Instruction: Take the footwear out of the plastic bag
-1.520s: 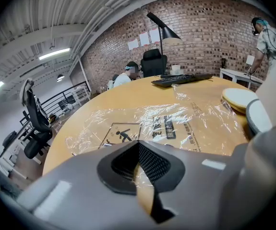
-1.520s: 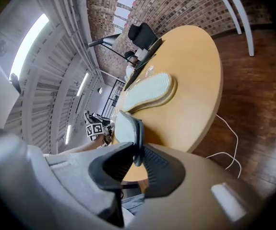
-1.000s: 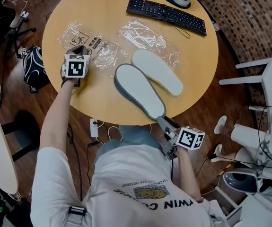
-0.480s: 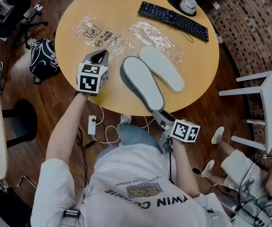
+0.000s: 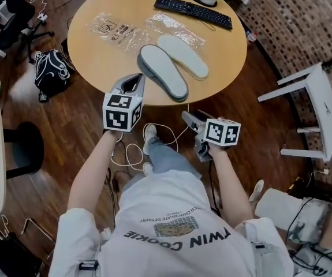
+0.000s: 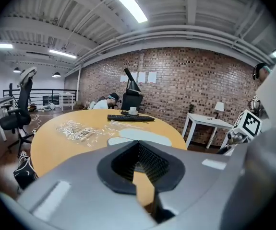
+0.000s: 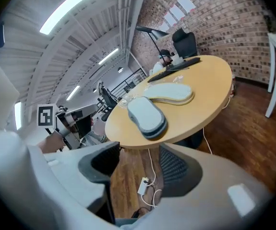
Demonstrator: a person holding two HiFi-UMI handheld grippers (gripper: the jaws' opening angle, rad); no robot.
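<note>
Head view: the slippers [image 5: 163,71] lie bare on the surface [image 5: 96,62] beside empty bags [image 5: 112,30], with left claw [image 5: 133,82] and right claw [image 5: 189,120] now pulled back; left gripper view: closed on nothing; right gripper view: just opened wide, empty, so the task looks done.

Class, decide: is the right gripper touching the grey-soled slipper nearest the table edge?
Apart. In the right gripper view the right gripper, jaws just opening and empty, hangs over floor; the slipper lies on the table beyond.
</note>
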